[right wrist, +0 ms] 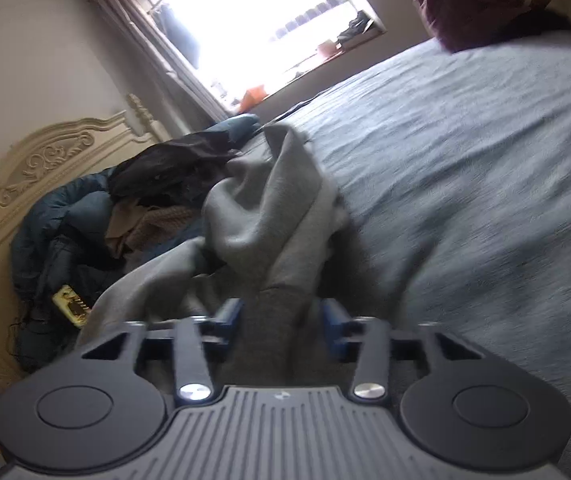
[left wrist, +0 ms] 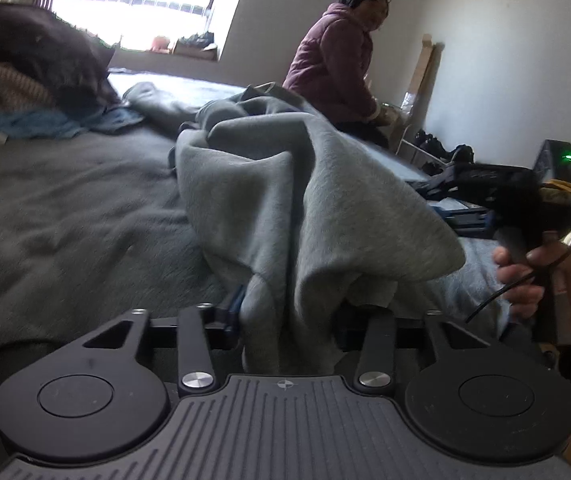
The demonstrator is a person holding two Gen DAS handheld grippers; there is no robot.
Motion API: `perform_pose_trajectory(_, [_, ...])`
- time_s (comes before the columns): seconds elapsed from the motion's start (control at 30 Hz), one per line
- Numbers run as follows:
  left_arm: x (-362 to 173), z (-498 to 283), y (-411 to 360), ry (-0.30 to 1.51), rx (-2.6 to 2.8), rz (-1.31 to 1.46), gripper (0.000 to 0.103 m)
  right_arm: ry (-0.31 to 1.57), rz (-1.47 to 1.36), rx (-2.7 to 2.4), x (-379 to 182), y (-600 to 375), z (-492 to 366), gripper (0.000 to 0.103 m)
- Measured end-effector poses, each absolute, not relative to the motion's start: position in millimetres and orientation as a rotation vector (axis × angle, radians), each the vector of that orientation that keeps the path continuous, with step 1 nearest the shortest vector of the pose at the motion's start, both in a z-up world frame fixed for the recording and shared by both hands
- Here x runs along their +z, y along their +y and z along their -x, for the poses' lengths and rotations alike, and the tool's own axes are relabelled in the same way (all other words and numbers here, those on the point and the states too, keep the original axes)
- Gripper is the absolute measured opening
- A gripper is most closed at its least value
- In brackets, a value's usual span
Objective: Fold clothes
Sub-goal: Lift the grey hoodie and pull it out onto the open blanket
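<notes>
A grey sweatshirt (left wrist: 285, 184) lies bunched on the bed, one fold draped across my left gripper (left wrist: 297, 308). Its jaws stand apart; the cloth hangs loosely between them and hides the right finger, while the left blue pad (left wrist: 238, 302) shows beside the cloth. In the right wrist view the same sweatshirt (right wrist: 269, 200) runs up from my right gripper (right wrist: 281, 316). Its blue pads (right wrist: 230, 314) are spread wide, with a dark grey cuff lying between them. The right gripper (left wrist: 445, 200) also shows at the right of the left wrist view, held by a hand (left wrist: 525, 280).
The bed has a grey-blue blanket (left wrist: 65, 208). A heap of dark, tan and blue clothes (right wrist: 137, 200) lies by the cream carved headboard (right wrist: 45, 160). A person in a purple jacket (left wrist: 333, 64) sits at the bed's far edge. A bright window (right wrist: 253, 20) is behind.
</notes>
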State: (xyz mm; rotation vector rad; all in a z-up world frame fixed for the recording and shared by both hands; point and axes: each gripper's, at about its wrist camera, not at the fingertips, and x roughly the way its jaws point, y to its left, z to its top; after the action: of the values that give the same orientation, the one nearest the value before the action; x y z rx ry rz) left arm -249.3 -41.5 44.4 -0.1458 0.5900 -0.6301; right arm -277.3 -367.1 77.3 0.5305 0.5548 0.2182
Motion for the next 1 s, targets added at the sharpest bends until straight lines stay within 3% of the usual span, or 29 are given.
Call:
perform_pose_trajectory(0.2, [59.8,251.4,5.5,0.577,-0.624,0.235,0.068,0.503,-0.402,0.154,112.8,-380.2,302.5,0.072])
perform_pose_trajectory(0.33, [73.4,260.9,24.9,0.528,-0.607,0.264,0.068,0.478,-0.341,0.197,132.4,-366.4,293.6,0.078])
perform_pose_trajectory(0.53, [85.7,269.5,39.6,0.478,-0.558,0.322,0.069,0.525,-0.186,0.314,144.6,-309.9,243.5,0.095])
perform_pose_trajectory(0.63, [94.7,273.3,49.0,0.439,-0.543,0.331,0.069,0.529,-0.054,0.311,148.5,-276.7,222.2,0.095])
perform_pose_trajectory(0.83, [118.1,267.5,66.1,0.344,-0.502,0.337,0.088,0.519,0.134,0.302,151.0,-234.8,176.9,0.097])
perform_pose_trajectory(0.9, [123.6,254.2,60.5,0.342,-0.526,0.304,0.099,0.541,0.166,0.298,148.2,-225.9,158.3,0.097])
perform_pose_trajectory(1.0, [124.4,223.7,34.2,0.393,-0.553,0.196,0.101,0.610,0.229,0.280,136.3,-218.5,128.8,0.096])
